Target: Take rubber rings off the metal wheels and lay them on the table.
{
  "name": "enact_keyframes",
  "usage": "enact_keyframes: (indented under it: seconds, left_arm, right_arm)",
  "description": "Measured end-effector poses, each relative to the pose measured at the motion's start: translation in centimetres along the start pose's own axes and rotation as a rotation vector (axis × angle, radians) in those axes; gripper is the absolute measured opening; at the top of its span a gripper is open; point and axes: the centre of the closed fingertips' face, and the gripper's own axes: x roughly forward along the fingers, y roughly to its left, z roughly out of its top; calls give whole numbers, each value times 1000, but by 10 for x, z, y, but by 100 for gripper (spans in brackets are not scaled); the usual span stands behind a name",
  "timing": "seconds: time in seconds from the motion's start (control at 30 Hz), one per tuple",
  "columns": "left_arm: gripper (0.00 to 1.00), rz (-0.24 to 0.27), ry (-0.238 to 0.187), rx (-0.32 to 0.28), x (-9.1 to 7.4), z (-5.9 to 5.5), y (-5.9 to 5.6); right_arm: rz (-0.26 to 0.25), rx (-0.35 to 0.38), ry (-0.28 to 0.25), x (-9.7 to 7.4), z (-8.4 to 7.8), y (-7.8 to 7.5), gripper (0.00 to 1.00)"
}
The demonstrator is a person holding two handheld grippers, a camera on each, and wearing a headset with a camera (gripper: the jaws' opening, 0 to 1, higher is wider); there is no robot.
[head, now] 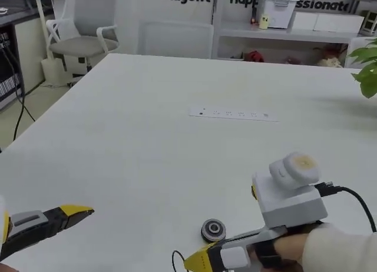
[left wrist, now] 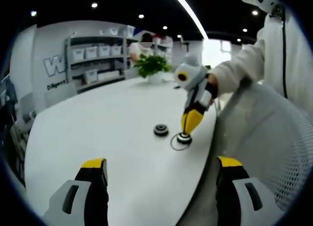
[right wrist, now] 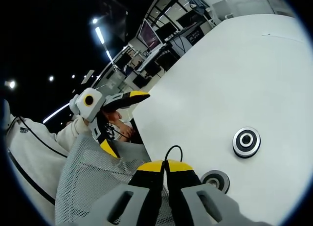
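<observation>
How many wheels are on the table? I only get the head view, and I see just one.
Observer: Two. The left gripper view shows a second metal wheel right under the tip of the right gripper, beside the first metal wheel.
Operator: Is that gripper holding something?
Observer: Yes. In its own view its jaws are shut on a thin black rubber ring.
Operator: What about the other gripper?
Observer: The left gripper is wide open, holding nothing.
</observation>
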Motion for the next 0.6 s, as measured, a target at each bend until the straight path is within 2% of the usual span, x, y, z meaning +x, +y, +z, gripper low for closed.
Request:
enact_keyframes:
  seconds: [0.27, 0.6]
  left_arm:
    - [93, -1, -2, -13, 1, -2, -1]
    - [92, 1, -1, -19, 1, -3, -2]
  right_arm:
    - [3, -9, 22, 13, -2, -3, 0]
    - [-24, -38, 47, 24, -7, -11, 0]
